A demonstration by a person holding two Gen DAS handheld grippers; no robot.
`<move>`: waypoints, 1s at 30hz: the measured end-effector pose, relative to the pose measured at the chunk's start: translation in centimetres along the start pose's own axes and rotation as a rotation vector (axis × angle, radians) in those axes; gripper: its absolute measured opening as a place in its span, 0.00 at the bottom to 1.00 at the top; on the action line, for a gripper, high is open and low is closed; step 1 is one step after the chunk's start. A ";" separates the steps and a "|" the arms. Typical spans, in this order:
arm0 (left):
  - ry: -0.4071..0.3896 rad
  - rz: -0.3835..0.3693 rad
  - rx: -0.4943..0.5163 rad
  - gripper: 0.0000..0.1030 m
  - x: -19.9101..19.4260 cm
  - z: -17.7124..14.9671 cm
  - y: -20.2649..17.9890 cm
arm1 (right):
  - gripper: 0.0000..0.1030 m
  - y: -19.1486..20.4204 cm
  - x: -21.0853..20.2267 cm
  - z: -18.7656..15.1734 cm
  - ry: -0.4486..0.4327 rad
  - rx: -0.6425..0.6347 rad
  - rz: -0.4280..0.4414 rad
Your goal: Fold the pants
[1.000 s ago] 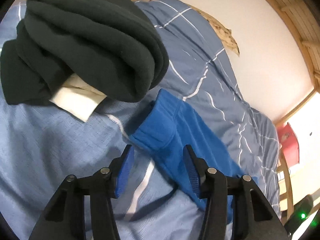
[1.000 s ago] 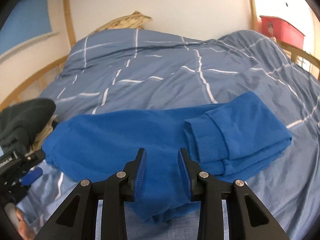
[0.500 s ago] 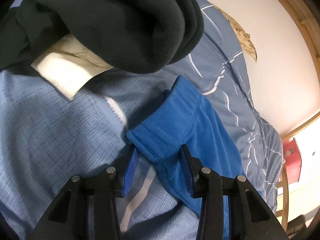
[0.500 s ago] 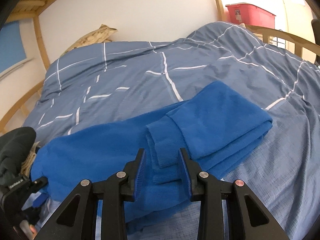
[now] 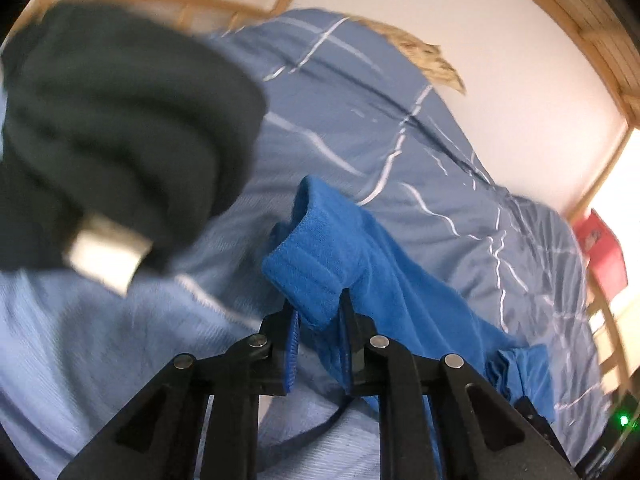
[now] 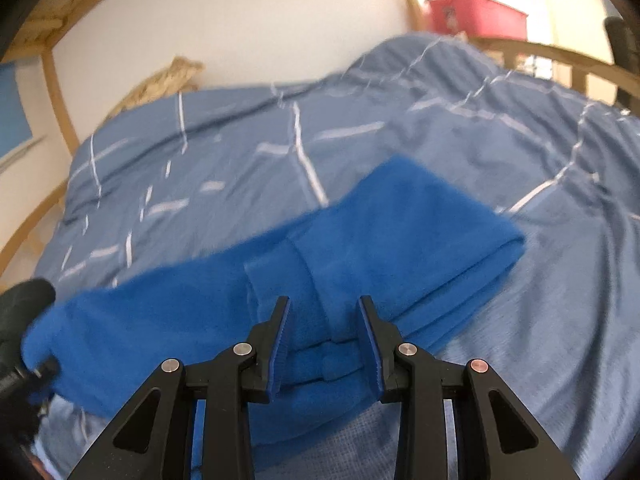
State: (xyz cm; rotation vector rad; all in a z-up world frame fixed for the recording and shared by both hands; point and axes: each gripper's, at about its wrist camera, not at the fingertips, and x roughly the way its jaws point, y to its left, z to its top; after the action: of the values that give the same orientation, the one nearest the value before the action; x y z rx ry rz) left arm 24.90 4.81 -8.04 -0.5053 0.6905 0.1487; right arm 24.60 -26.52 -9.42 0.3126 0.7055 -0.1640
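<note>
Left gripper (image 5: 318,312) just closed, clamping the blue pants (image 5: 360,264) waistband, dark green garment (image 5: 120,120) bulking up-left, right gripper (image 6: 324,320) narrowly parted astride the folded cuffs, striped duvet (image 6: 440,128) beyond.

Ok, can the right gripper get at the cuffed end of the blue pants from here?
Probably yes: the right gripper already straddles the cuffed end of the blue pants, jaws apart and nothing between.

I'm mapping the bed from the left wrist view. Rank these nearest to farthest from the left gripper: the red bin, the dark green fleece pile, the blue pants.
1. Blue pants: waistband clamped in the left gripper.
2. Dark green fleece pile: upper left on the bedspread.
3. Red bin: far right, beyond the bed's end.
</note>
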 end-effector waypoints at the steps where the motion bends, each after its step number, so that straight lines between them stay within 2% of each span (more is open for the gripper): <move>1: -0.005 0.009 0.038 0.17 -0.3 0.2 -0.7 | 0.33 -0.1 0.3 -0.1 0.017 -0.003 0.009; 4: -0.046 0.034 0.206 0.17 -1.5 0.8 -4.2 | 0.33 -0.6 0.4 0.0 0.038 -0.026 0.043; 6: -0.079 0.020 0.277 0.17 -2.6 0.7 -6.1 | 0.33 -1.4 -0.2 0.2 0.034 0.000 0.082; 12: -0.130 -0.113 0.457 0.17 -4.9 -0.1 -13.3 | 0.33 -3.8 -3.6 2.3 -0.019 0.012 0.199; 16: -0.097 -0.210 0.520 0.15 -4.7 -1.0 -17.9 | 0.33 -5.5 -5.1 4.6 -0.038 -0.068 0.214; 20: -0.059 -0.296 0.578 0.14 -4.2 -2.8 -21.7 | 0.33 -8.2 -5.1 6.4 -0.018 -0.081 0.221; 24: -0.014 -0.361 0.669 0.13 -3.3 -5.8 -25.8 | 0.33 -10.9 -4.6 7.0 -0.016 -0.110 0.176; 27: 0.023 -0.413 0.728 0.13 -2.7 -7.9 -28.7 | 0.33 -12.9 -3.9 7.1 -0.006 -0.091 0.145; 30: 0.061 -0.449 0.769 0.13 -2.0 -9.8 -31.2 | 0.33 -14.5 -3.5 7.4 -0.002 -0.053 0.155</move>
State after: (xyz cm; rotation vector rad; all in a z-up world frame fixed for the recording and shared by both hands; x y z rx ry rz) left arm 26.97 -27.09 -0.86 0.0863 0.6215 -0.5427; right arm 22.87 -42.50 -5.10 0.3153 0.6792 0.0018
